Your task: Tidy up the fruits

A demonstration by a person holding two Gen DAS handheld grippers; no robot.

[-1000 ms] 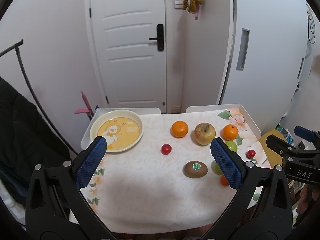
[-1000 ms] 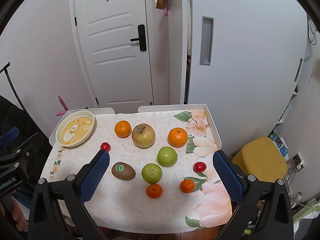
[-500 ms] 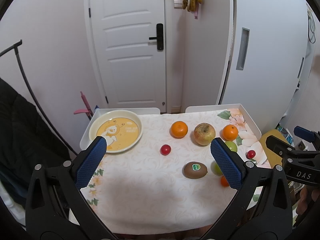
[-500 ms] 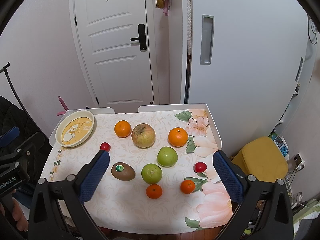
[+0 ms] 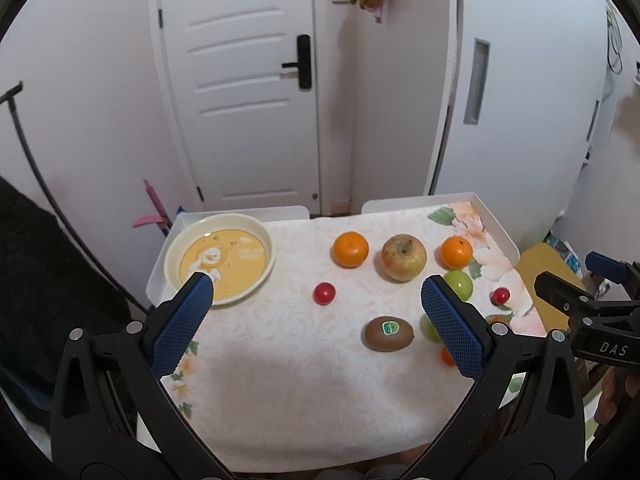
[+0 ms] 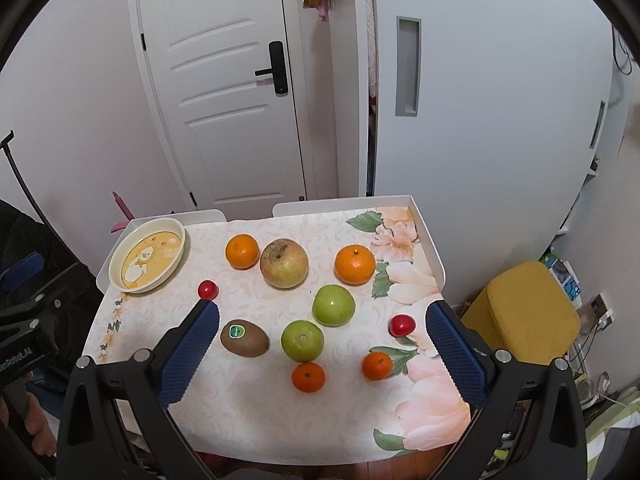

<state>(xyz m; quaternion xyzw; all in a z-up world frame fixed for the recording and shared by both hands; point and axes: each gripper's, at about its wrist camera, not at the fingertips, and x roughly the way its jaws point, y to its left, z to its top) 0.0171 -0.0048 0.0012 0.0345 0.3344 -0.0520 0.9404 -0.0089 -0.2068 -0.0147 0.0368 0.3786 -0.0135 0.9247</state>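
Observation:
Fruit lies spread on a cloth-covered table (image 6: 248, 412): a brown kiwi (image 6: 244, 338), a yellowish apple (image 6: 284, 263), two green apples (image 6: 333, 305) (image 6: 302, 340), two large oranges (image 6: 241, 251) (image 6: 355, 264), two small tangerines (image 6: 308, 377) (image 6: 377, 365) and two red cherry tomatoes (image 6: 208, 290) (image 6: 402, 325). A yellow plate (image 6: 146, 255) with a bear print sits empty at the far left corner. My right gripper (image 6: 322, 314) hangs open above the near fruit. My left gripper (image 5: 316, 294) is open over the table's left half, with the kiwi (image 5: 388, 333) and a tomato (image 5: 324, 293) ahead of it.
The table has a raised white rim (image 6: 430, 240). Behind it are a white door (image 6: 224, 92) and a white cabinet (image 6: 460, 80). A yellow stool (image 6: 524, 312) stands to the right, dark fabric (image 5: 36, 280) to the left.
Both views have shifted very slightly; the fruit and plate have not moved and both grippers stay open.

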